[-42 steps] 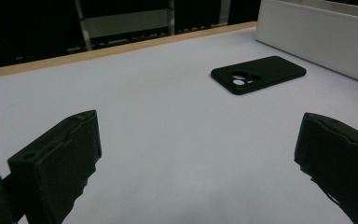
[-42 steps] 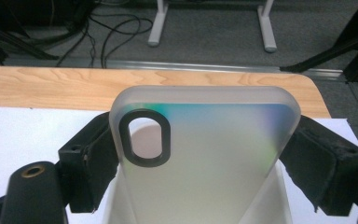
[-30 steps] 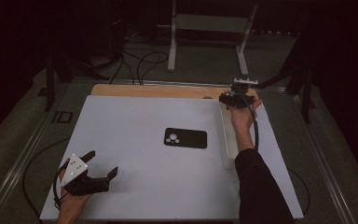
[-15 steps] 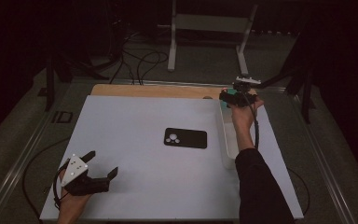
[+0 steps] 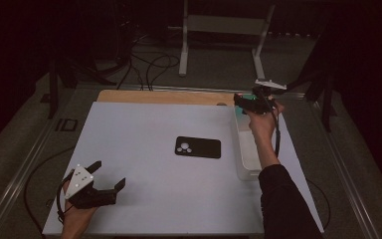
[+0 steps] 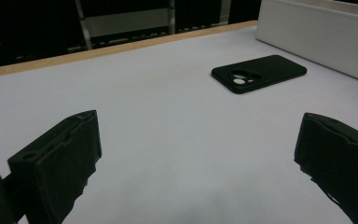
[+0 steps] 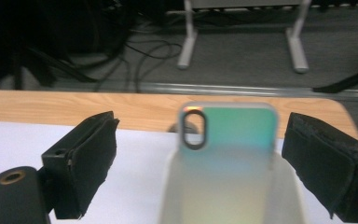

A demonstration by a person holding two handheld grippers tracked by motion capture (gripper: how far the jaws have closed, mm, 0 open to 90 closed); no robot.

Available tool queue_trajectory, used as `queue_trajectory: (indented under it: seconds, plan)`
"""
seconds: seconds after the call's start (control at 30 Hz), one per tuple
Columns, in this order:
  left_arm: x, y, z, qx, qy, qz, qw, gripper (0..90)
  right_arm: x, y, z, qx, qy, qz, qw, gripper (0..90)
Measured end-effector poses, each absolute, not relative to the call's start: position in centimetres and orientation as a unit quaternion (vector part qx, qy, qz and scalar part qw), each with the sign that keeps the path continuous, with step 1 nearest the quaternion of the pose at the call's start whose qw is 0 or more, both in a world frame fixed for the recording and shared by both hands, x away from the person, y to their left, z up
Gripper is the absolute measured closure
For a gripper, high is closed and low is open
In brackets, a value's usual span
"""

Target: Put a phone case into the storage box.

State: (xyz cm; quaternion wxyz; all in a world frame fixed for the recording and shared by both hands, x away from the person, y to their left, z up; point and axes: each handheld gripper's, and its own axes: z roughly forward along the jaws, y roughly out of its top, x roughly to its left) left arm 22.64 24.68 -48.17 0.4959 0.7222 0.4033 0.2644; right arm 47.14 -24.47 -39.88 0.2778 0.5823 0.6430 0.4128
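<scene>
1. At the mat's far right edge, the right gripper (image 5: 246,102) hangs released over an iridescent phone case (image 7: 228,140) in the white tray (image 5: 243,169).
2. Near the front left corner, the left gripper (image 5: 110,175) is open, empty.
3. Risk: the leaning case may topple.

The white table (image 5: 144,174) bears a black phone case (image 5: 198,147) and, seemingly, a white tray (image 5: 243,164).

Colours on the white table (image 5: 144,204)

A plain black phone case (image 5: 198,147) lies mid-table, pale rings at its camera cut-out. Near the right edge a white tray (image 5: 243,164) holds an iridescent green-to-peach case (image 7: 228,135) with a dark-rimmed oval opening. A tan wooden strip (image 5: 164,96) runs along the table's far edge.
</scene>
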Motion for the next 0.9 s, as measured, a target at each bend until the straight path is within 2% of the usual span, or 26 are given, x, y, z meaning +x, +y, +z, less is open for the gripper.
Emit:
queue_trajectory:
  seconds: [0.9]
  plan:
    - [22.7,24.5,-48.3,0.726,0.402,0.263,0.492,1.0,43.6,-22.1,-39.1,0.517,0.693,0.435,0.250,12.2]
